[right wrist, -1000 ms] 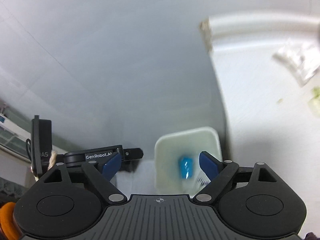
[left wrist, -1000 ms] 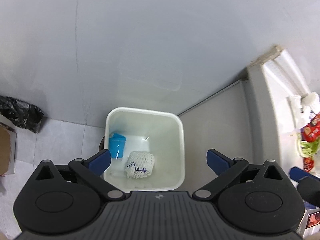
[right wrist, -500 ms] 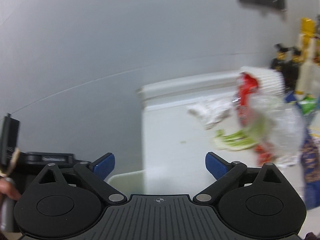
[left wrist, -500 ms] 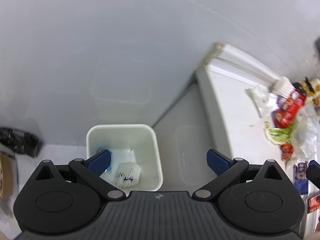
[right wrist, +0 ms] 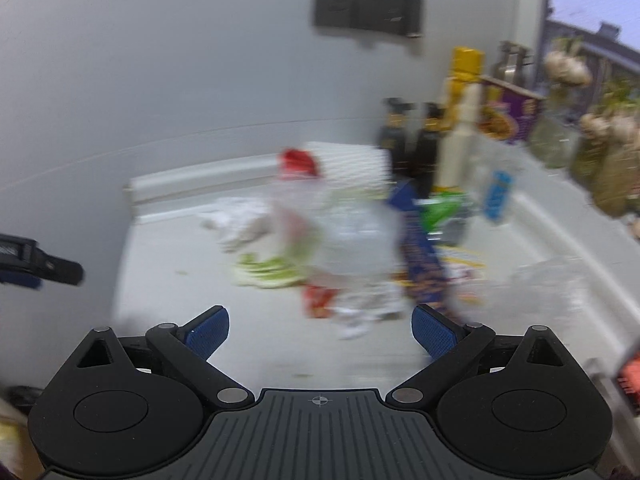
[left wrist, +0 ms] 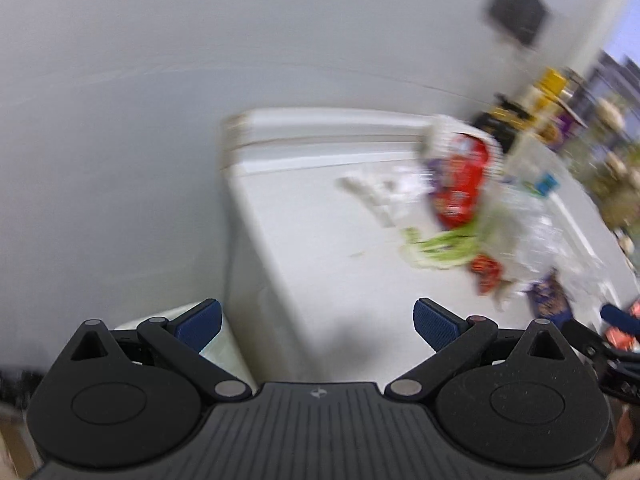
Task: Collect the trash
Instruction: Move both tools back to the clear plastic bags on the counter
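Badly smeared by motion, both wrist views show a white countertop (right wrist: 168, 320) strewn with trash (right wrist: 344, 248), much of it hard to identify. Only a sliver of the white bin (left wrist: 216, 344) shows at the lower left of the left wrist view, beside the counter's end panel and partly behind the left gripper (left wrist: 318, 322); what is in it cannot be seen.

On the counter, the heap lies against the back wall and spreads toward the right. It includes a red snack wrapper (left wrist: 460, 184), pale green vegetable scraps (right wrist: 268, 270), crumpled white paper (right wrist: 236, 220), a clear plastic bag (right wrist: 352, 240) and a dark blue packet (right wrist: 424, 264). Labels are unreadable. Behind the heap stand dark bottles (right wrist: 412, 136) and a yellow-capped bottle (right wrist: 464, 92), their edges blurred. A dark panel (right wrist: 366, 4) is mounted on the wall above.

The left gripper's blue pads are spread wide with nothing between them. The right gripper (right wrist: 320, 326) has just been opening and now also stands wide apart and empty, short of the trash. One blue tip of it pokes in at the right edge of the left wrist view.
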